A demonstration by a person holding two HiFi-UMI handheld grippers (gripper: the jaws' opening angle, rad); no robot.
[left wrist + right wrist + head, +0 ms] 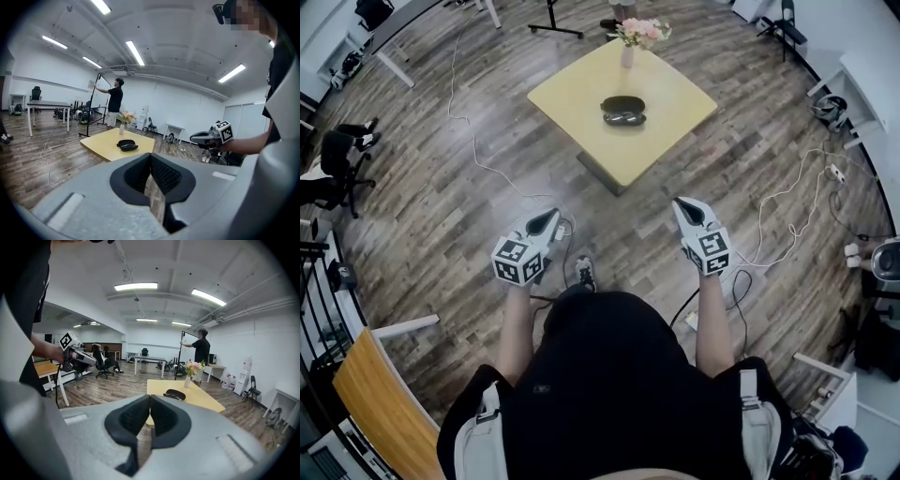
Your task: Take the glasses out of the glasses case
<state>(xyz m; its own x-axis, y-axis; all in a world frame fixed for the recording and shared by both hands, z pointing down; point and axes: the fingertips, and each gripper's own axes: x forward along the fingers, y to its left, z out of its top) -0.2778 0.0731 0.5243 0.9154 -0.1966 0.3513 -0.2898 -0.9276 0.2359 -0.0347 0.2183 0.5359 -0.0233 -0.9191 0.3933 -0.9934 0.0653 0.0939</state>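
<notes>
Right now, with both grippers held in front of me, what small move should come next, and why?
Probably step toward the yellow table, bringing the left gripper and right gripper nearer the glasses case. Both have their jaws together on nothing, and the case lies near the table's middle, well ahead of them with wooden floor between, so neither likely reaches it yet.

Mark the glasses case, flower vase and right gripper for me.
glasses case [622, 104], head view, its dark shell.
flower vase [627, 58], head view, body below the blooms.
right gripper [681, 202], head view, midway between its fingertips.
</notes>
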